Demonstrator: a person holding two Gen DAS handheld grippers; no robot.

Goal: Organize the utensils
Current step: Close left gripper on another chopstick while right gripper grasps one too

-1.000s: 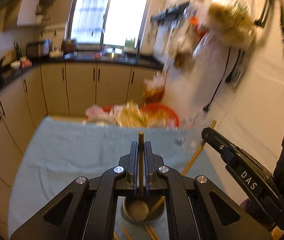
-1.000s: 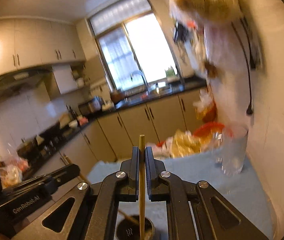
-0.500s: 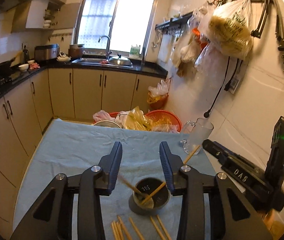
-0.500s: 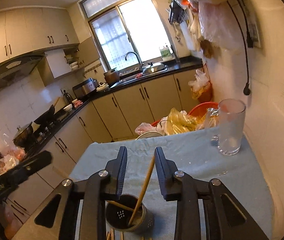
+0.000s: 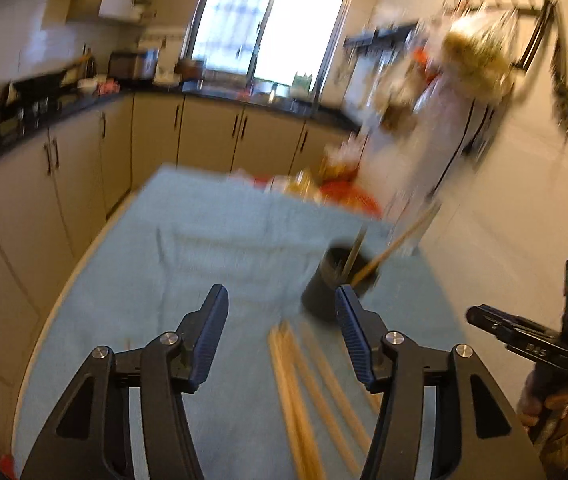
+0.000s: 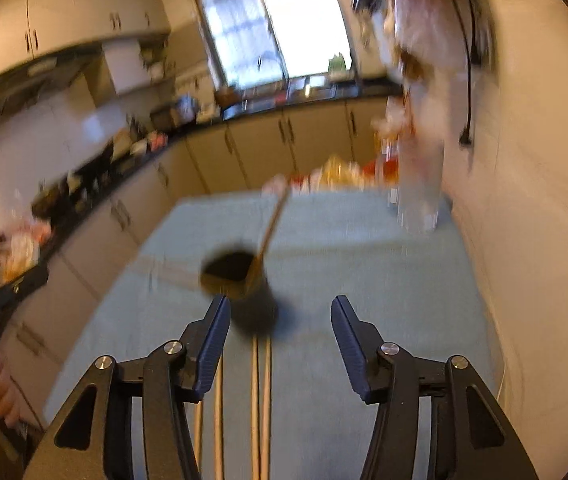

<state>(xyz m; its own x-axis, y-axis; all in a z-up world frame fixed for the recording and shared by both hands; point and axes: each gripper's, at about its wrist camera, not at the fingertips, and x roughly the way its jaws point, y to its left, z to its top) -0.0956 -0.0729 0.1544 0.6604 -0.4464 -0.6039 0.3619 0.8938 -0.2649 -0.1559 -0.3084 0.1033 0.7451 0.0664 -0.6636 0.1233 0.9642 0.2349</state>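
1. Blue-grey cloth (image 5: 212, 248) covers the table, with beige cabinets (image 5: 204, 136) and a bright window (image 5: 268, 20) behind it.
2. White wall (image 5: 524, 200) on the right carries hanging bags (image 5: 472, 60), badly blurred.
3. Left gripper (image 5: 282, 330) hangs above the cloth with its jaws wide apart, holding nothing.
4. Right gripper (image 6: 280, 332) does the same, jaws wide and empty; it also shows at the lower right of the left view, gripped by a hand (image 5: 552, 408).
5. Dark cup (image 5: 332, 280) stands on the cloth just ahead of both grippers, with chopsticks (image 5: 396, 240) leaning out of it.
6. Clear glass (image 6: 420, 200) stands near the wall, smeared by blur.
7. Loose chopsticks (image 5: 308, 392) lie on the cloth below the cup, between the jaws, cut off by the bottom edge.
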